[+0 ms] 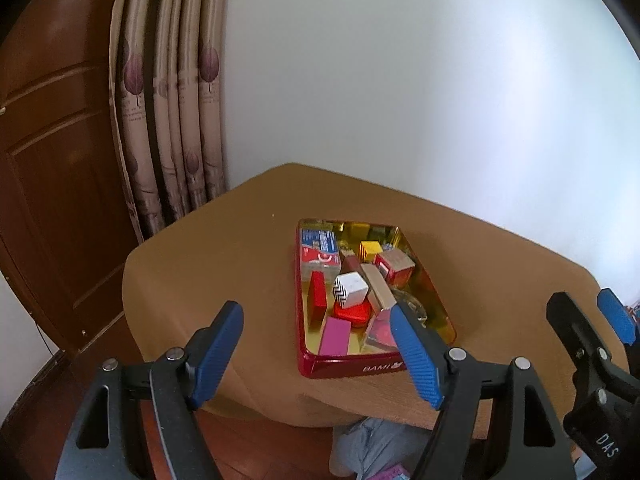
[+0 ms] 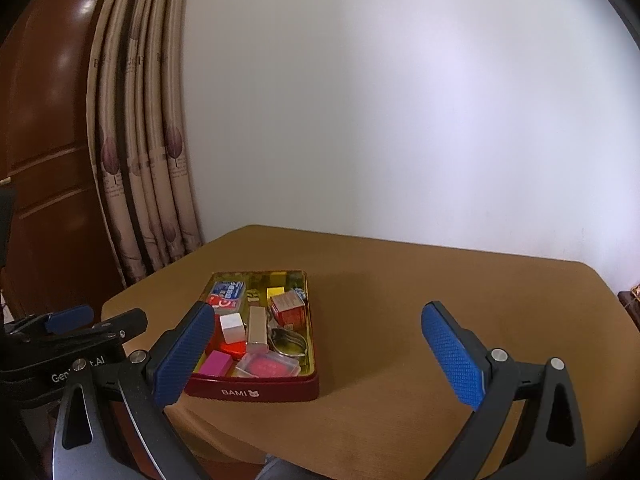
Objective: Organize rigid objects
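Observation:
A red tin tray marked BAMI lies on a brown table, near its front edge. Several small blocks and boxes fill it: a white cube with black zigzags, a pink block, a red box, a blue packet and a beige bar. My left gripper hovers open before the tray, nothing between its fingers. My right gripper is open too, over the tray's front right corner and bare table.
A white wall stands behind the table. Patterned curtains and a brown wooden door are at the left. A person's lap in light fabric shows below the table edge. The other gripper appears at each view's side.

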